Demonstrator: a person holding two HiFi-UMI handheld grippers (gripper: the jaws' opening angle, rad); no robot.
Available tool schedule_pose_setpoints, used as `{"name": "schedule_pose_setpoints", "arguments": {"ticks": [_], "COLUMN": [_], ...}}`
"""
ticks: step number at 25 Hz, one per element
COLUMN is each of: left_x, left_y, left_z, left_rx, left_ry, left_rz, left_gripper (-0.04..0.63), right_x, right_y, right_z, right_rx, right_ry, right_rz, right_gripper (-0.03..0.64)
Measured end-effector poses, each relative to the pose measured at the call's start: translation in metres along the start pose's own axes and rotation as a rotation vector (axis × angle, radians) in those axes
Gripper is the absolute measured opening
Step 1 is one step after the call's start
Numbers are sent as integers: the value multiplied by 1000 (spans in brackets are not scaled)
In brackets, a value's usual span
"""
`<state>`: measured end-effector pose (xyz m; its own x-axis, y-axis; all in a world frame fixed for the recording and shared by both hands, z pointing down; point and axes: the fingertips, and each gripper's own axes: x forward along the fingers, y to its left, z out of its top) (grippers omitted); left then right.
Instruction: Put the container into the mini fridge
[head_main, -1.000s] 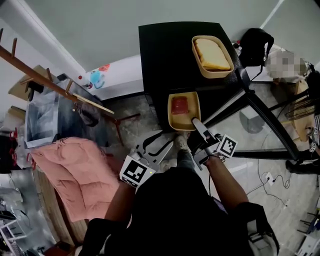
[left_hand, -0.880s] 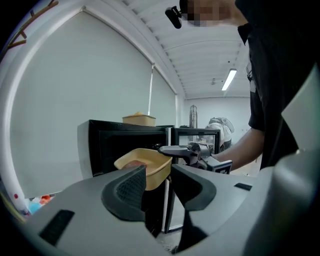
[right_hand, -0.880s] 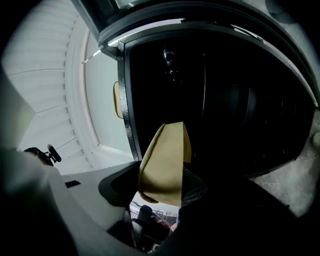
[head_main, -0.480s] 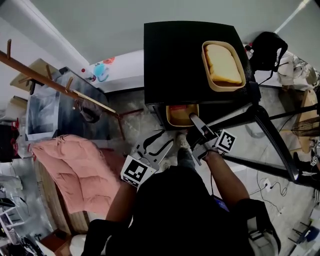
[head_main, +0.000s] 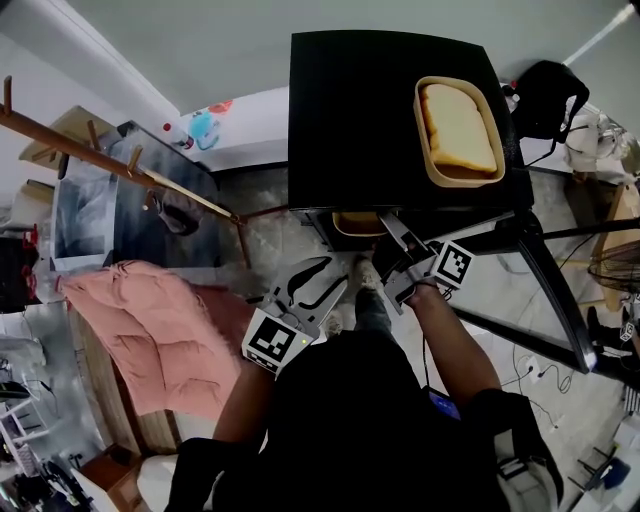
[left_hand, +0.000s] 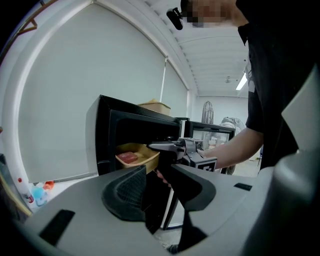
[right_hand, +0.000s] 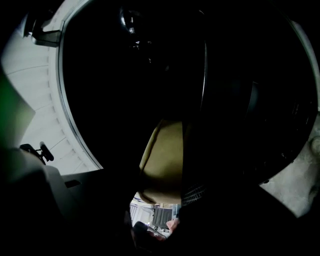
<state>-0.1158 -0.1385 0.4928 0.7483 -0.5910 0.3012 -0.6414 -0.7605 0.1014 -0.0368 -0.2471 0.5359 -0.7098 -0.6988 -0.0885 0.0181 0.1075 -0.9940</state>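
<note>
Already mostly inside the open mini fridge (head_main: 380, 120): yellow container (left_hand: 142, 159) with a red piece in it, only its near edge outside. Clamped on that near wall by the right claw (head_main: 396, 246) and held about level, likely to stop the contents sliding and to clear the compartment's frame. Low and back on the left, the left claw (head_main: 316, 287), jaws apart and gripping nothing, probably kept out of the opening's way. Atop the fridge, a 2nd container (head_main: 459, 131) with something pale like bread. Worth minding: the lower frame and the open door (head_main: 560, 300) at right. Far left, a pink quilted jacket (head_main: 150, 340).
</note>
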Motion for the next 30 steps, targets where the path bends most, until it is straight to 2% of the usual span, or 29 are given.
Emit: {"name": "schedule_pose_setpoints", "arguments": {"ticks": [7,9,14,17,20,26,30], "left_x": [-4,-6,-12,-12,-13,-16,-17], "left_y": [-5,-6,-9,-10,-10,-10,-7], "left_z": [-5,-7,-7,-7,-7,-6,-5], "left_rx": [10,12,14,6,6,5,3], "left_ry": [15,20,19,10,1,-17,-26], "left_rz": [-10,-14,-31,-36,-41,-54,-56], "left_gripper": [160,160,160,160,160,160,160], "right_x": [2,1,-2,-10,-23,-39,-39], "right_y": [-9,-12,-10,-9,-10,-9,-1], "right_z": [-8,-8,-7,-11,-20,-31,-29], "right_rx": [-4,-29,-113,-189,-311,-741,-938], "right_ry": [34,28,29,51,79,157,166], "right_rz": [-19,-40,-59,-88,-153,-295,-341], "right_gripper": [238,240,312,327,330,330,330]}}
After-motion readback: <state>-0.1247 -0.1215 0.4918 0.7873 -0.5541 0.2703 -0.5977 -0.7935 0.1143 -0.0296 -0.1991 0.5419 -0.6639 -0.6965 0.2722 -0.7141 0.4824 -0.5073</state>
